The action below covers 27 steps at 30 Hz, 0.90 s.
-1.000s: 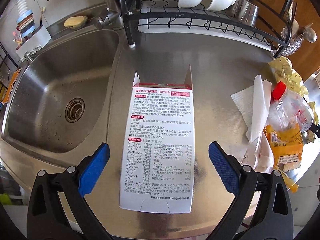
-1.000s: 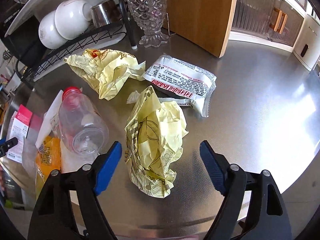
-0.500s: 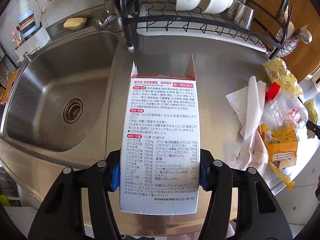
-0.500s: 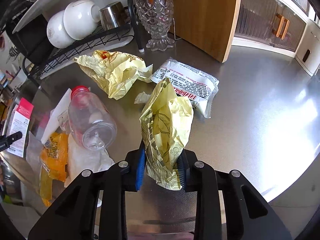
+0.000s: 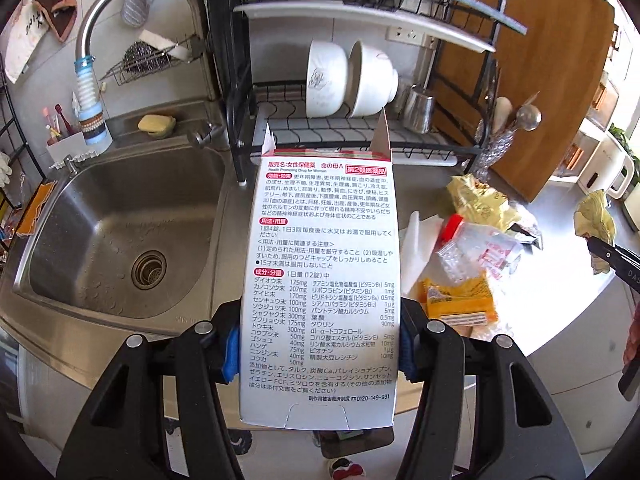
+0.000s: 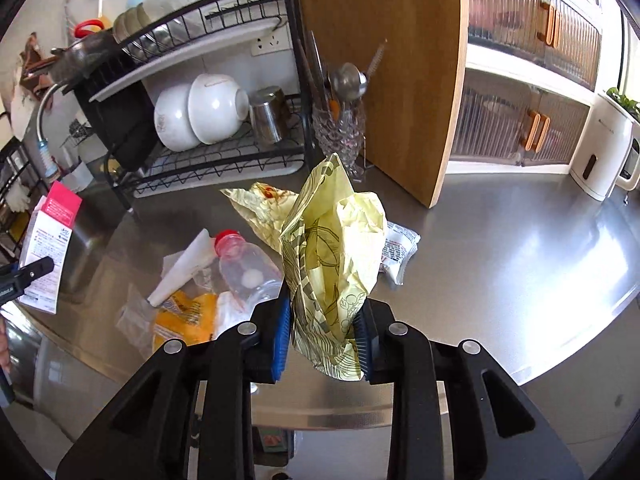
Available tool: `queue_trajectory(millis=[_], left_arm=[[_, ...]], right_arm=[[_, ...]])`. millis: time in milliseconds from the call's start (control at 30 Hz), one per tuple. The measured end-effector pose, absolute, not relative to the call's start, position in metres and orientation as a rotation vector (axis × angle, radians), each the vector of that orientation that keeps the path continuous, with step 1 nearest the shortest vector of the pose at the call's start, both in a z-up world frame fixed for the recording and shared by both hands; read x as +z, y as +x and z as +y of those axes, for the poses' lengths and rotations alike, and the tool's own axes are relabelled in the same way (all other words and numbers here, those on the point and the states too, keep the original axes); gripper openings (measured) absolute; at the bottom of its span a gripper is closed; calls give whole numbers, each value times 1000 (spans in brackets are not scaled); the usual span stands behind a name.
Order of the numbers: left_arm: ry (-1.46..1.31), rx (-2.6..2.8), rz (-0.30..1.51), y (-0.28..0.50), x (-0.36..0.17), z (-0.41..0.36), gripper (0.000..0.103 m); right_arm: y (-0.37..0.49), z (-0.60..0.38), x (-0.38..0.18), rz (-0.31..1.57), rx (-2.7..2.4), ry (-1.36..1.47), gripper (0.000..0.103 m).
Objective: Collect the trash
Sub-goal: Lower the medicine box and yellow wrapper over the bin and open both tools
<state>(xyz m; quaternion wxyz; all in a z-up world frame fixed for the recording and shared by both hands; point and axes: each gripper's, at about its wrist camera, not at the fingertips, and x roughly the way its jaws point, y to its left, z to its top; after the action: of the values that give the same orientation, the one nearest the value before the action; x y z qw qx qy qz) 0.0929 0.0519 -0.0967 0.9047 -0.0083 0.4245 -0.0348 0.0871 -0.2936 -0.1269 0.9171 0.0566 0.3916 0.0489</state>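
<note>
My left gripper is shut on a white medicine box with red trim and printed text, held up off the steel counter. The same box shows at the left edge of the right wrist view. My right gripper is shut on a crumpled yellow paper wrapper, lifted above the counter. That wrapper appears at the far right of the left wrist view. On the counter lie a clear bottle with a red cap, an orange packet, white paper, a second yellow wrapper and a white foil pack.
A steel sink with a faucet lies to the left. A black dish rack holds white bowls and a steel cup behind the trash. A wooden board, a glass utensil holder and a white kettle stand further right.
Both grippers closed, the left on the box and the right on the yellow wrapper, then rose and tilted up, lifting both things off the counter.
</note>
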Motion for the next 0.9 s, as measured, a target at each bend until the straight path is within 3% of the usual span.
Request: queue_trajectory(millis=[233, 467, 733, 900], left_arm=[[25, -98, 779, 29, -59, 30, 55], [29, -104, 795, -24, -63, 20, 55], [-9, -96, 838, -73, -88, 25, 55], [-23, -121, 944, -91, -132, 20, 55]], right_arm=[[32, -267, -88, 721, 223, 110, 28], [-19, -242, -80, 720, 321, 93, 28], [-56, -222, -104, 797, 375, 94, 28], [-66, -203, -146, 926, 418, 91, 28]])
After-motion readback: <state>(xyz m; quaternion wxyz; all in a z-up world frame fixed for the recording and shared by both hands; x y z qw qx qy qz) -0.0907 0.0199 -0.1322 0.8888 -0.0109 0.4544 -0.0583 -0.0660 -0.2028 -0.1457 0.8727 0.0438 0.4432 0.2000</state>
